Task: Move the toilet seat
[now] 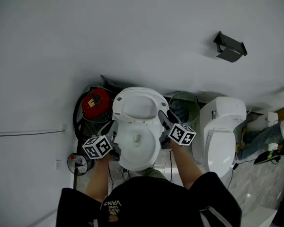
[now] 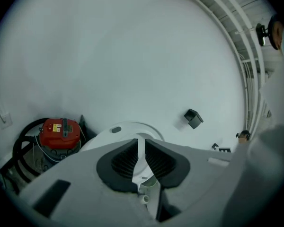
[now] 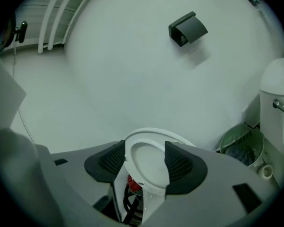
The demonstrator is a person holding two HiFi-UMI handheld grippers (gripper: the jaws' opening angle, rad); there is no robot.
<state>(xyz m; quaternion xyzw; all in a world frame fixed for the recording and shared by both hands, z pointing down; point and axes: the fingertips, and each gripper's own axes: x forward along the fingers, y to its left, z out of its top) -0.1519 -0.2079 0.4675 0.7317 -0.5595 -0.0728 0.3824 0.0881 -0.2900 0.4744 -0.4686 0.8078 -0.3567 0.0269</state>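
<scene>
Your left gripper (image 2: 141, 157) has its jaws almost together, pinching the toilet seat (image 1: 132, 95) by its thin edge; your right gripper (image 3: 144, 162) jaws clamp wider across the rim.

Floor (image 1: 258, 190) under toilet (image 1: 137, 148), red vacuum (image 1: 95, 102), bin (image 1: 195, 109)

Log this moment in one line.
left tool: shut on seat | right tool: shut on seat | seat: raised off bowl
</scene>
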